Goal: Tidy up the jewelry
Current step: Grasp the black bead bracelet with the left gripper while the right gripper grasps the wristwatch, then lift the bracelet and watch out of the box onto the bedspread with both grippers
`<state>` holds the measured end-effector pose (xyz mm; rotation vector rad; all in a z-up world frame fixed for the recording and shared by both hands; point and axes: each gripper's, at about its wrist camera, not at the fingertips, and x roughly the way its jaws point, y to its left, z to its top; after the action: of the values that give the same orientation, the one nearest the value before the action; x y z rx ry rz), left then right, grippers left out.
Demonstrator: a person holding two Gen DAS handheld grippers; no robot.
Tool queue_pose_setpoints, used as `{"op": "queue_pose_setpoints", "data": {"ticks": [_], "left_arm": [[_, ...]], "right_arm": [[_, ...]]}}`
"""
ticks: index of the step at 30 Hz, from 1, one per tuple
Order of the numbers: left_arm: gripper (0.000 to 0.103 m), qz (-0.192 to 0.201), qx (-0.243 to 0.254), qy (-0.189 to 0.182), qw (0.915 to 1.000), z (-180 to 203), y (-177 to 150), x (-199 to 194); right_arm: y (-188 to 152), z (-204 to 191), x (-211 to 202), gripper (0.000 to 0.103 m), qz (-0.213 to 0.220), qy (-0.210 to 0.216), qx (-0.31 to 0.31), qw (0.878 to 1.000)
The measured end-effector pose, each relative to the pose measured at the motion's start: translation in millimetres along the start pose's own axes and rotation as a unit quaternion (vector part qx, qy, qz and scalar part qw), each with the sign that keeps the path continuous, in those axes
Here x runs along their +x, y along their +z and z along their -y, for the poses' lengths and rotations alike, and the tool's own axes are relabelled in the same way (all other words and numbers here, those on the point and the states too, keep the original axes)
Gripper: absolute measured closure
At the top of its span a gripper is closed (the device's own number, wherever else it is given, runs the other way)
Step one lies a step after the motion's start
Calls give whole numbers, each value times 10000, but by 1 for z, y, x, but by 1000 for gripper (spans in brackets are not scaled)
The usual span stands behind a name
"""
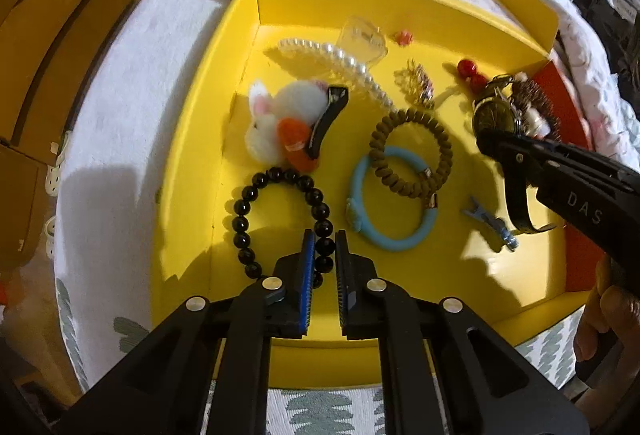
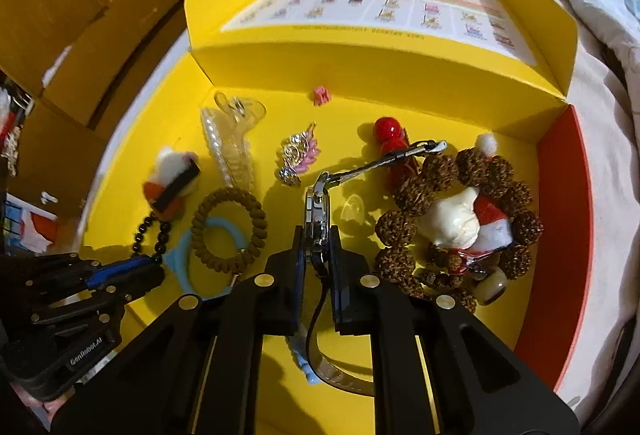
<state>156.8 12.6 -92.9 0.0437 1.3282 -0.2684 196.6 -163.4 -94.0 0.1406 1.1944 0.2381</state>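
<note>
A yellow box (image 1: 192, 171) holds several pieces of jewelry. My left gripper (image 1: 324, 239) is shut on a black bead bracelet (image 1: 244, 211) at the box's near left. My right gripper (image 2: 318, 235) is shut on a wristwatch (image 2: 318, 211), held edge-on above the box floor; it also shows in the left wrist view (image 1: 494, 115) with its strap hanging down. A brown spiral hair tie (image 1: 412, 155) lies over a blue ring (image 1: 390, 203). A pearl hair clip (image 1: 344, 63) and a white rabbit clip (image 1: 280, 123) lie further back.
A brown seed bracelet with a white figurine (image 2: 456, 219) lies at the box's right. Red beads (image 2: 390, 133), a small blue clip (image 1: 490, 223), a sparkly brooch (image 2: 298, 155) and a tiny pink clip (image 2: 321, 95) lie around. The box lid (image 2: 380, 15) stands open behind, on bedding.
</note>
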Motion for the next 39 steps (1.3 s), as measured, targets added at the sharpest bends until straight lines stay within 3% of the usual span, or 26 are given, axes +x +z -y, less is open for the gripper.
{"op": "queue_pose_setpoints", "data": {"ticks": [12, 22, 27, 32, 39], "left_arm": [[93, 680, -177, -151, 9974, -5, -7, -57], [93, 1295, -48, -298, 9911, 6, -42, -124], [93, 1398, -139, -321, 9896, -8, -72, -142], [93, 1345, -263, -162, 9904, -21, -98, -145], [93, 750, -234, 199, 9967, -21, -123, -102]], "right_arm": [[-3, 7, -71, 92, 675, 395, 324, 9964], [-40, -19, -156, 92, 1221, 500, 77, 9912], [-83, -41, -169, 92, 1114, 435, -132, 9927], [-124, -62, -148, 92, 761, 283, -303, 9962], [-165, -85, -108, 92, 284, 103, -416, 9987]]}}
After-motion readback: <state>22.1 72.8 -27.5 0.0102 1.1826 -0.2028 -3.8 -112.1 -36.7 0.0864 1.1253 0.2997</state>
